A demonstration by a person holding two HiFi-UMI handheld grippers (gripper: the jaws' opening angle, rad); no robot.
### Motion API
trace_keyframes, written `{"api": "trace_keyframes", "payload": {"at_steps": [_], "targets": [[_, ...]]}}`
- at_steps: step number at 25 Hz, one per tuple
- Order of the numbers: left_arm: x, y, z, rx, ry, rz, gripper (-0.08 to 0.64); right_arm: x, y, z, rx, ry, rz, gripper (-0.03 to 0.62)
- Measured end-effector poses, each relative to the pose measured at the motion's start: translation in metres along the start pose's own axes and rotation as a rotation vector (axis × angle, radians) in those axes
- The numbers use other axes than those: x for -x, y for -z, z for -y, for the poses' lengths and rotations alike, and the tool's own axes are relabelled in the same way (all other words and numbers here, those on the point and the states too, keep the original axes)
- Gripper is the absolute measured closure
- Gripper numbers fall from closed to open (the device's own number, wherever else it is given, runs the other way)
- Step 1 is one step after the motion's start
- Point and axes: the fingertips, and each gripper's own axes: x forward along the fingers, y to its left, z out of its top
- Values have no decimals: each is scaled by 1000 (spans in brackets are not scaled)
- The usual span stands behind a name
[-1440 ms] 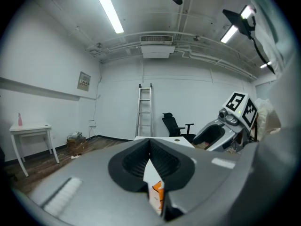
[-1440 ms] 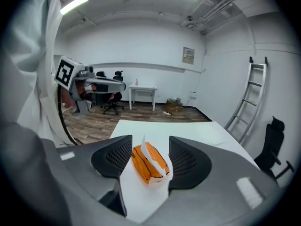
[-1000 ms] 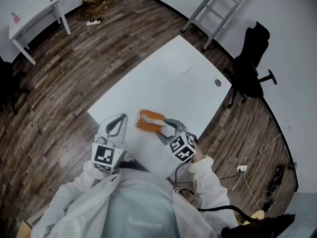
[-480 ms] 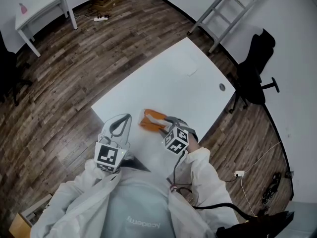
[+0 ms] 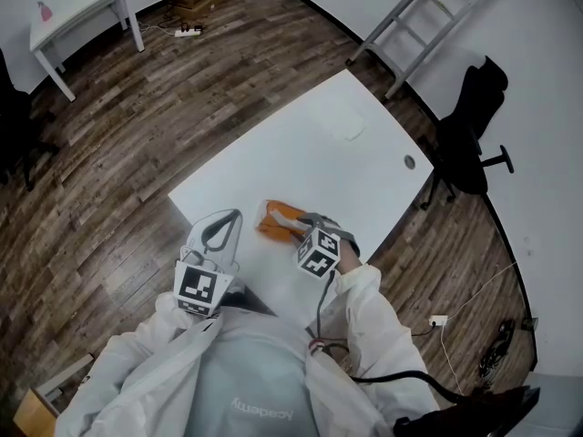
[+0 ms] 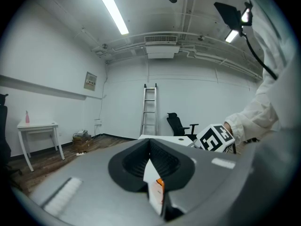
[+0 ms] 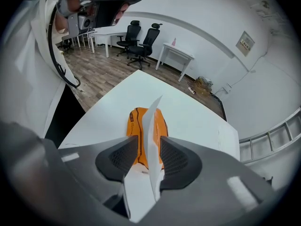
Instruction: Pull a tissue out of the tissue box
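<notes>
**A:** Where is the tissue box?

**B:** The orange tissue box (image 5: 276, 218) lies on the white table (image 5: 310, 144), close to the edge on my side. My right gripper (image 5: 296, 229) is tipped steeply down right over it, with its marker cube (image 5: 317, 251) facing up toward my head.

**A:** Have you got hold of a tissue?

**B:** No, not gripped. One white tissue (image 7: 151, 121) stands up out of the top of the box and rises between my right jaws. Those jaws have just been closing and are now about half apart. The sheet lies close along one pad. On the other side, the orange of the box shows through the gap between the sheet and the second pad.

**A:** And your left claw?

**B:** My left gripper (image 5: 221, 218) hangs over the near edge of the table, to the left of the box and clear of it, pointing almost level. Its jaws are drawn together at the tips, and I hold nothing in them that I can name.
</notes>
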Motion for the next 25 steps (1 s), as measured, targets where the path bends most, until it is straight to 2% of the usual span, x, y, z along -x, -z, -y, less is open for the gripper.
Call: {"api": "trace_keyframes", "payload": {"at_steps": [12,25], "targets": [[4,3,-6,0,-17,-11,560,-3,-13,-2,21,-17,10,487],[1,8,3,7,4,-21,560,0,-15,3,7,6,21,574]]}}
